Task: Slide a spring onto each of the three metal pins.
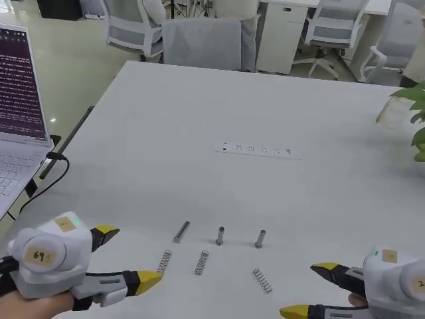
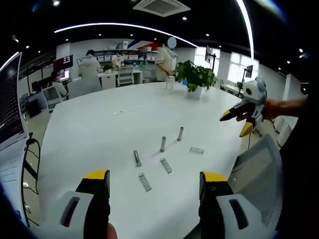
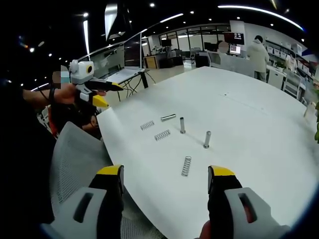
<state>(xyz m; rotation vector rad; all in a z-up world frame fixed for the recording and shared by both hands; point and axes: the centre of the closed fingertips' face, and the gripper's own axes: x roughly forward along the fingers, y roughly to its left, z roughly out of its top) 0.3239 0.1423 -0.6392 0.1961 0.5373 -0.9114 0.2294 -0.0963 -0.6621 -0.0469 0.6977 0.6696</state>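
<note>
Head view, laptop (image 1: pixel 13 100), power strip (image 1: pixel 255 150), springs (image 1: pixel 201 262)

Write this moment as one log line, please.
springs: three, loose on table | pins: two upright, one lying | left hand-held gripper: open, empty | right hand-held gripper: open, empty

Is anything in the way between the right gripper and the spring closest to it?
No, nothing visible is. Only bare table lies between the open right gripper and that spring, which lies flat by itself.
</note>
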